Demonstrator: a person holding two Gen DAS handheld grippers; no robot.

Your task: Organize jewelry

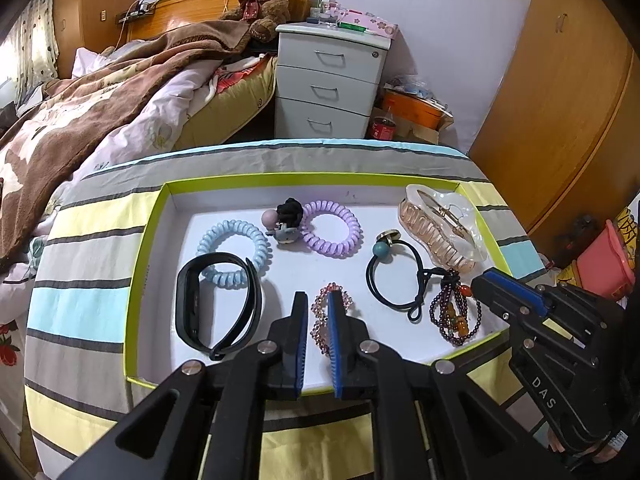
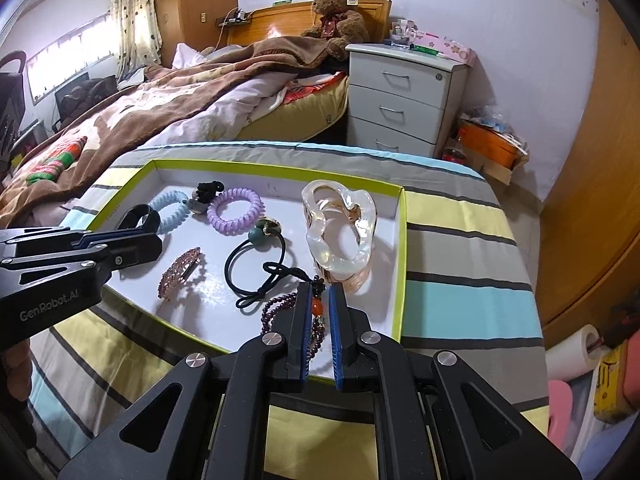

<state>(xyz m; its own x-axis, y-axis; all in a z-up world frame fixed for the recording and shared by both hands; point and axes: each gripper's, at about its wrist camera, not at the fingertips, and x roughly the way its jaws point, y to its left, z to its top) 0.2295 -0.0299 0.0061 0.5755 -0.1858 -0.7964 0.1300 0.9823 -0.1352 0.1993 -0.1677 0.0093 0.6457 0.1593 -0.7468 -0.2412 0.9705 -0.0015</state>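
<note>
- Our left gripper [image 1: 318, 300] hangs over the pink beaded clip [image 1: 332, 316] in the tray [image 1: 136, 240], fingers nearly together, gripping nothing.
- Our right gripper [image 2: 320, 292], equally narrow, hovers above the dark bead bracelet [image 2: 280, 312] (apparently unheld).
- Next, we judge: spread, descend, pinch.

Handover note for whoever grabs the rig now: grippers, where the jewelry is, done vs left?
Left hand-held gripper: shut, empty, tips over the pink beaded clip.
Right hand-held gripper: shut, empty, tips over the bead bracelet.
All pieces lie loose in the white tray: black band, blue coil tie, purple coil tie, black hair tie, clear claw clip.
Done: nothing sorted or lifted, as far as I can see.
Left: pick and sort each piece. Likely start with the clip or bracelet.
</note>
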